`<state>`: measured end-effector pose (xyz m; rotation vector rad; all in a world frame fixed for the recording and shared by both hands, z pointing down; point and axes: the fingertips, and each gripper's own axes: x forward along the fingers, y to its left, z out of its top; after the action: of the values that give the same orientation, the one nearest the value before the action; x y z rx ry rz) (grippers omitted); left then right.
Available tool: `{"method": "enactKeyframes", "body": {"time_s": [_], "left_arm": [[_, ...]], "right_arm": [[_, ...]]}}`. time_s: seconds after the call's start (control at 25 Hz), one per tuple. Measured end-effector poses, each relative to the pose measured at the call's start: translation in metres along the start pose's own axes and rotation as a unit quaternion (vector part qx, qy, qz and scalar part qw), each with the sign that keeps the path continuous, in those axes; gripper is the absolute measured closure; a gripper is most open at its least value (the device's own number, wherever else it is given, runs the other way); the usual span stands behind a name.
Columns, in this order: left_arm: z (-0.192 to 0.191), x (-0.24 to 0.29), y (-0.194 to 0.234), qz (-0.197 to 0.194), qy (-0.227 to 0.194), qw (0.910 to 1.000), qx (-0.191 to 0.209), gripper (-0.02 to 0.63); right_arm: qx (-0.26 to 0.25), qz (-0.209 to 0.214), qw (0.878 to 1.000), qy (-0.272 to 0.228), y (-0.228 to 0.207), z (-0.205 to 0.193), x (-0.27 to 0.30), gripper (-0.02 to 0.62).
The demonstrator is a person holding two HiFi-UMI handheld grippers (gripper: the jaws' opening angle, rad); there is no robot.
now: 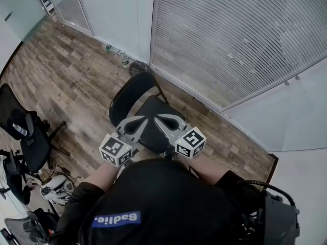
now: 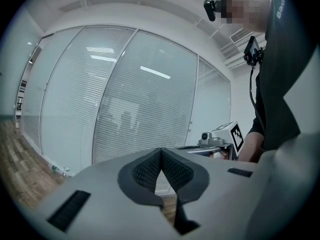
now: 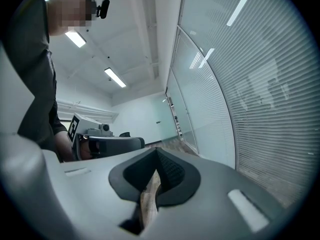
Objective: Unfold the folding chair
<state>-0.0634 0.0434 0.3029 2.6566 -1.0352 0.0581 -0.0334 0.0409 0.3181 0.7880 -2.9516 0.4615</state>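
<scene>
Wood-plank floor (image 1: 66, 80) bounded by blind-covered glass partitions (image 1: 230, 40), black office chair (image 1: 28, 139) parked at left, ceiling strip lights (image 3: 115, 77) lit

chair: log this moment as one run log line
chair: unfolded, upright | left gripper: shut, empty | right gripper: shut, empty | both held side by side over chair
</scene>
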Motion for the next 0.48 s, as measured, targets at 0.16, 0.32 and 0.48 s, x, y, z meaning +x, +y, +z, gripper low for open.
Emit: {"method": "enactKeyframes", "body": {"time_s": [0.16,0.32,0.48], "left_arm": [[0.0001,0.0027,-0.0025,-0.001,-0.001,1.0,0.0,0.6],[-0.0001,0.0035,-0.002,-0.001,0.0,1.0,0.0,0.601],[-0.0027,0.0066,-0.0013,0.002,0.001,1.0,-0.001,0.6]], "right_arm": [[0.001,-0.001,1.0,-0.001,-0.0023,0.0,-0.0025,0.594],[0.0,-0.001,1.0,-0.001,-0.0032,-0.0002,-0.0016,0.594],[0.001,-0.003,1.0,0.0,-0.007,-0.0032,-0.0028,0.594]]}}
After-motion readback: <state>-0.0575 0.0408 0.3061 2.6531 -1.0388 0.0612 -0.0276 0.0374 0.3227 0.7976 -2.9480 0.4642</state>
